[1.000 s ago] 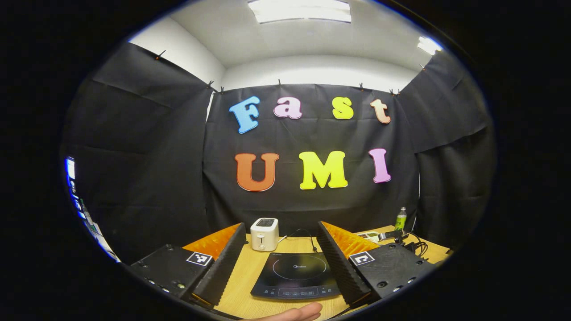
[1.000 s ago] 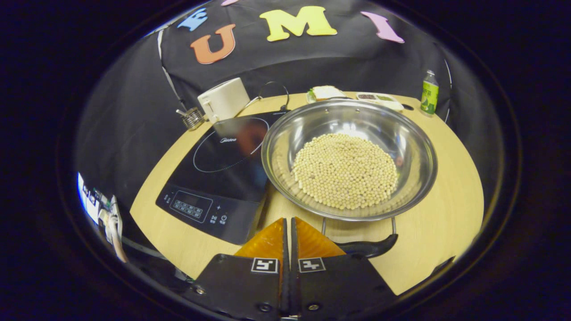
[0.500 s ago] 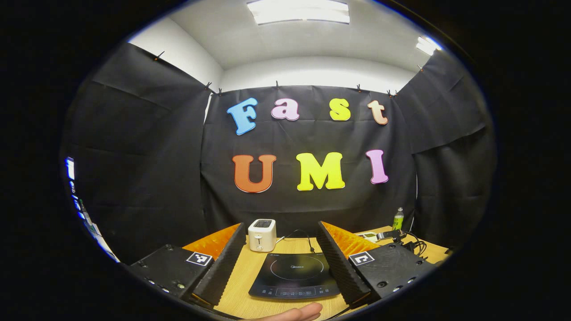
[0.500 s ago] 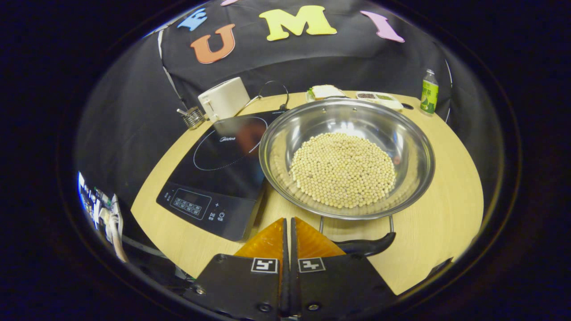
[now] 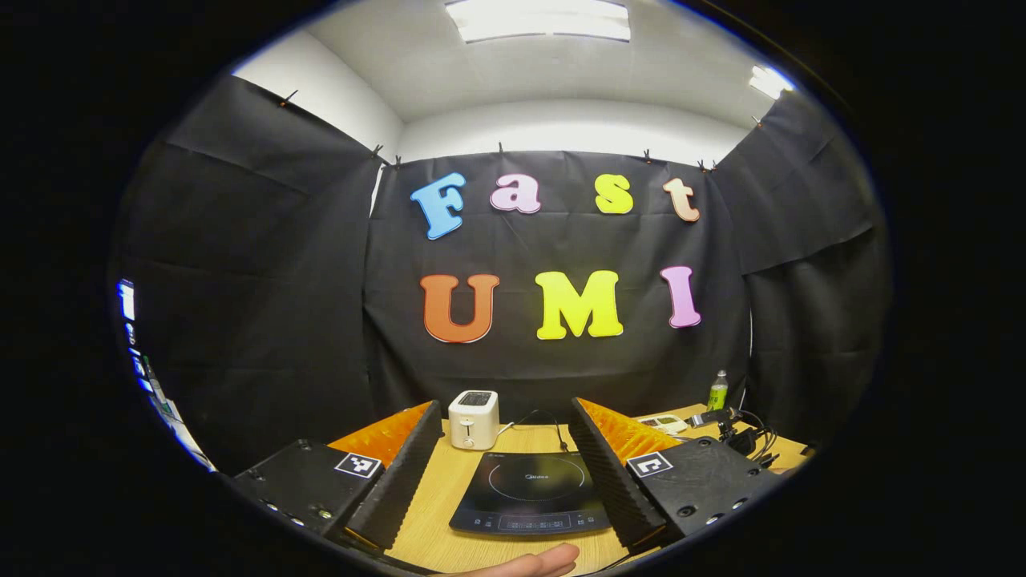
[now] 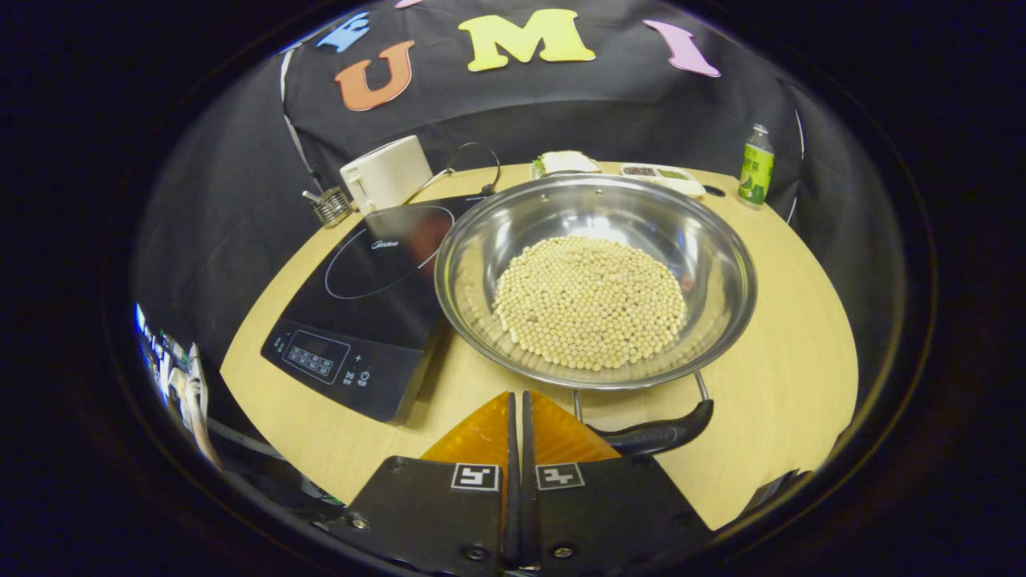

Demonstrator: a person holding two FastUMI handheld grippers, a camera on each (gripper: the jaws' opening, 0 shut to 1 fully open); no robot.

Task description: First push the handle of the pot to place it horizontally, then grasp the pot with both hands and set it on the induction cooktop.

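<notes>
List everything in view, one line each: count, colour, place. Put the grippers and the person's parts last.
pot: one, shiny steel, on the table beside the cooktop, its rim over the cooktop's edge
beans: a heap, pale cream, in the pot's bottom
pot handle: one, black, at the pot's near side, just past the right gripper's fingertips
induction cooktop: one, black, on the table
toaster: one, white, behind the cooktop
bottle: one, green label, far table edge
table: one, light wood
right gripper: one, black with orange fingers, fingers together
left gripper: one, same colours, fingers spread
finger: one, bottom of the left gripper view
</notes>
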